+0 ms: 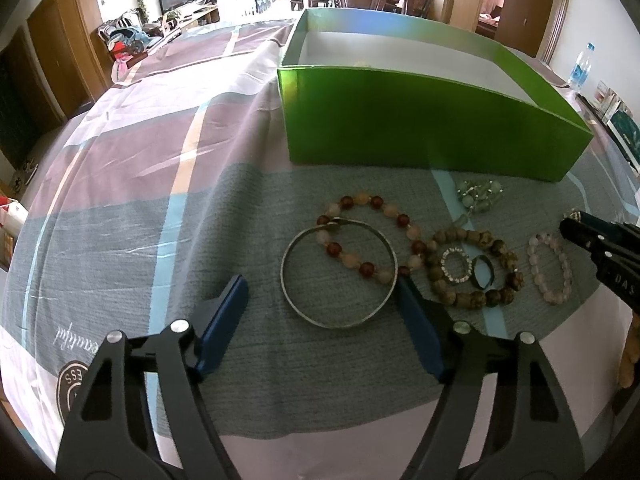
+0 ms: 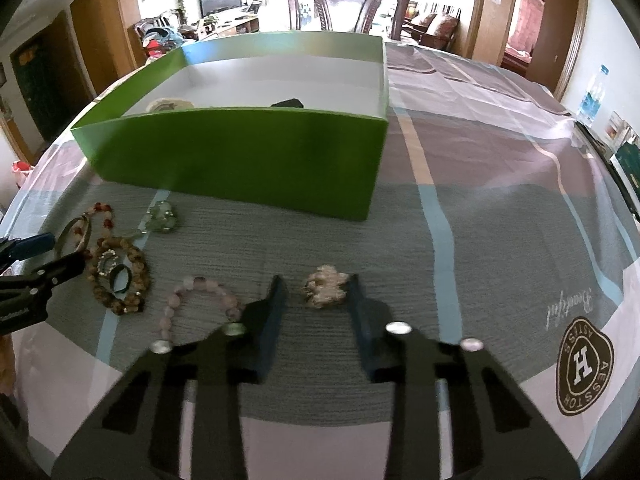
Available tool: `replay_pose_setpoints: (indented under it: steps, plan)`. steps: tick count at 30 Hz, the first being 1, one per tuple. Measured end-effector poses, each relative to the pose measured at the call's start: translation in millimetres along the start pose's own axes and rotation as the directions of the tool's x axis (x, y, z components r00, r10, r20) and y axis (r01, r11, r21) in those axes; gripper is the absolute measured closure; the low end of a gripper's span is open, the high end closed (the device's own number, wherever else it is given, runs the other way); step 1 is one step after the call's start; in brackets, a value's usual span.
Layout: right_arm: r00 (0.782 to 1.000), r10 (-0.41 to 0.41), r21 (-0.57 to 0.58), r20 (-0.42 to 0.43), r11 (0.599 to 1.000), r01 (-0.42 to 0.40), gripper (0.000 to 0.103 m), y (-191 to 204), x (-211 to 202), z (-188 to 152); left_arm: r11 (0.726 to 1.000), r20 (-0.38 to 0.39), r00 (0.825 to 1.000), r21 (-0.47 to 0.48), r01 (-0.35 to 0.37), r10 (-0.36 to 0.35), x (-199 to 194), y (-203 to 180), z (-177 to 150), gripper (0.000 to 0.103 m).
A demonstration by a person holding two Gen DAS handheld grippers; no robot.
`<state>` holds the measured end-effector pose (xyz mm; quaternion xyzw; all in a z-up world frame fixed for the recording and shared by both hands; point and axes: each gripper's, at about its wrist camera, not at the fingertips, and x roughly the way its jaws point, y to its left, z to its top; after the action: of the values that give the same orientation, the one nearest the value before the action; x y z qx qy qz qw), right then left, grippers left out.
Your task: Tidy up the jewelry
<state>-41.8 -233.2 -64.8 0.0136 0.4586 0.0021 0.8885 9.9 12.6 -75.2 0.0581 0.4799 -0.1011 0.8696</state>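
A green box (image 1: 420, 120) stands open on the cloth; it also shows in the right wrist view (image 2: 248, 156), with a pale item (image 2: 170, 104) and a dark item (image 2: 287, 103) inside. In front lie a silver bangle (image 1: 339, 272), a red-and-pink bead bracelet (image 1: 370, 236), a brown bead bracelet (image 1: 472, 268), a green bead piece (image 1: 480, 194) and a pale pink bracelet (image 1: 550, 266). My left gripper (image 1: 320, 292) is open around the bangle's near side. My right gripper (image 2: 316, 292) is open around a pale flower-shaped piece (image 2: 324, 285).
A sparkly ring (image 1: 456, 265) and a dark ring (image 1: 482, 272) lie inside the brown bracelet. A wooden chair (image 2: 348, 0) stands behind the table. A water bottle (image 1: 580, 66) and books (image 1: 622, 128) are at the right edge.
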Motion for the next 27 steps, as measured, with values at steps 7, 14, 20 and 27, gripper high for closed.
replay_pose_setpoints:
  steps: [7, 14, 20, 27]
  plan:
    - [1.000, 0.002, 0.005, 0.002, 1.000, -0.002, 0.080, 0, 1, 4, 1.000, 0.014, 1.000, -0.004, 0.001, -0.001, -2, 2, 0, 0.046]
    - [0.999, 0.022, 0.014, 0.035, 1.000, -0.022, 0.083, -3, -6, 3, 1.000, 0.029, 1.000, -0.006, 0.001, -0.001, -9, 3, -2, 0.046]
    - [0.996, 0.049, 0.034, 0.075, 0.998, -0.051, 0.083, -9, -13, 6, 1.000, 0.071, 0.997, -0.003, -0.002, 0.002, -29, 3, -2, 0.046]
    - [0.996, 0.054, 0.035, 0.076, 0.998, -0.056, 0.083, -6, -20, 5, 1.000, 0.108, 0.994, -0.008, 0.014, -0.013, -48, 5, 0, 0.046]
